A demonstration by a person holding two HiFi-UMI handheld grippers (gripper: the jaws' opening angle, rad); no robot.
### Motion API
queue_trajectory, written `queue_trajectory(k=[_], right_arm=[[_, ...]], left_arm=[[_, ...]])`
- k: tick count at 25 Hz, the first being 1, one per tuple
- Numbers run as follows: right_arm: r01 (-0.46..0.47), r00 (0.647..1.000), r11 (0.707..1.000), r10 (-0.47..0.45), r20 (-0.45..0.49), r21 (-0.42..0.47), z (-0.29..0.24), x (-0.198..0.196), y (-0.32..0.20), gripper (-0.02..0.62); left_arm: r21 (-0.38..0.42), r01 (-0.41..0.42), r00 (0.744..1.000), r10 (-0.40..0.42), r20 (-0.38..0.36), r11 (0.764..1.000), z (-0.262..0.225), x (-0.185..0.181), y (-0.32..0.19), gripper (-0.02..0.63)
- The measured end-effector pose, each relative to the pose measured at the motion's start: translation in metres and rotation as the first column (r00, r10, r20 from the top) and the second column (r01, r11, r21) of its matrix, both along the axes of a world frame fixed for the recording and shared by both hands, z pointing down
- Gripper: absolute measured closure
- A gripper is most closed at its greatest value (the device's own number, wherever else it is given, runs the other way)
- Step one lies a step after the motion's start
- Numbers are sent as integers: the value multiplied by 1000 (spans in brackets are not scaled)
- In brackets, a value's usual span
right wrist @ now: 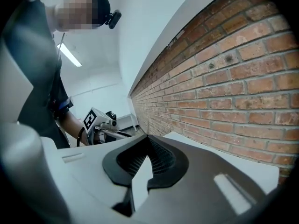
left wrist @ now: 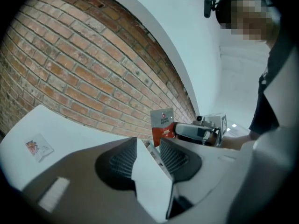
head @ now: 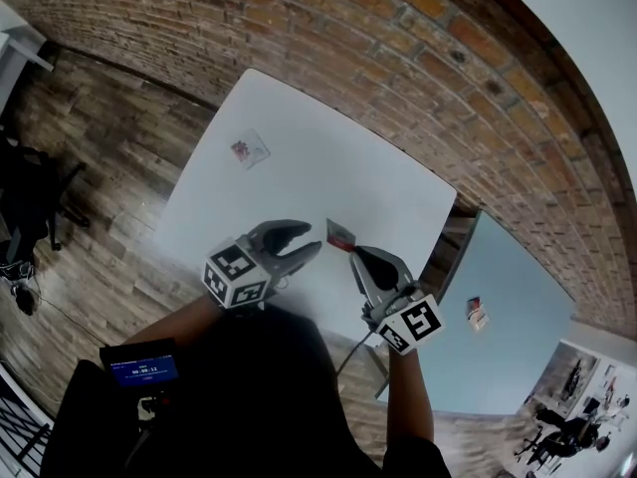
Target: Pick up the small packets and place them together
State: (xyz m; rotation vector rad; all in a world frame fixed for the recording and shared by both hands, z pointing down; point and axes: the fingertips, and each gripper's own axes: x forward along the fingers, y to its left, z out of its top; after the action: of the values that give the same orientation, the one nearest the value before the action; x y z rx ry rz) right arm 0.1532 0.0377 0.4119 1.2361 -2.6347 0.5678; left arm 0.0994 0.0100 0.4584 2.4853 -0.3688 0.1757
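Red packet: clamped in right gripper; left gripper apart, empty. We'd set it down gently beside far packet.

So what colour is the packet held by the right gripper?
The packet is red with a white top, clearest in the left gripper view.

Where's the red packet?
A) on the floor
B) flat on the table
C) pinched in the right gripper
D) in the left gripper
C: the right gripper is shut on the red packet, which sticks out of its tips above the table. The left gripper is open beside it.
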Motion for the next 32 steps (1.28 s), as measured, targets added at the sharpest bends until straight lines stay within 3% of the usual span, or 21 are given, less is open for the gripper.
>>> queue_trajectory(k=[12, 17, 26, 32], right_arm=[[42, 998, 999, -43, 37, 13, -13, -19, 5, 592], [27, 998, 1000, -27, 48, 8, -13, -22, 3, 591], [-6, 999, 1000, 6, 53, 7, -12, -23, 4, 591], [-7, 997, 999, 11, 71, -50, 0, -21, 7, 572]], left_arm=[[21, -70, 992, 71, -104, 997, -25, 3, 5, 456], [20, -57, 990, 59, -126, 998, -30, -5, 3, 579], [12, -69, 987, 70, -144, 998, -33, -11, 6, 594], [70, -86, 984, 96, -147, 994, -40, -15, 13, 601]])
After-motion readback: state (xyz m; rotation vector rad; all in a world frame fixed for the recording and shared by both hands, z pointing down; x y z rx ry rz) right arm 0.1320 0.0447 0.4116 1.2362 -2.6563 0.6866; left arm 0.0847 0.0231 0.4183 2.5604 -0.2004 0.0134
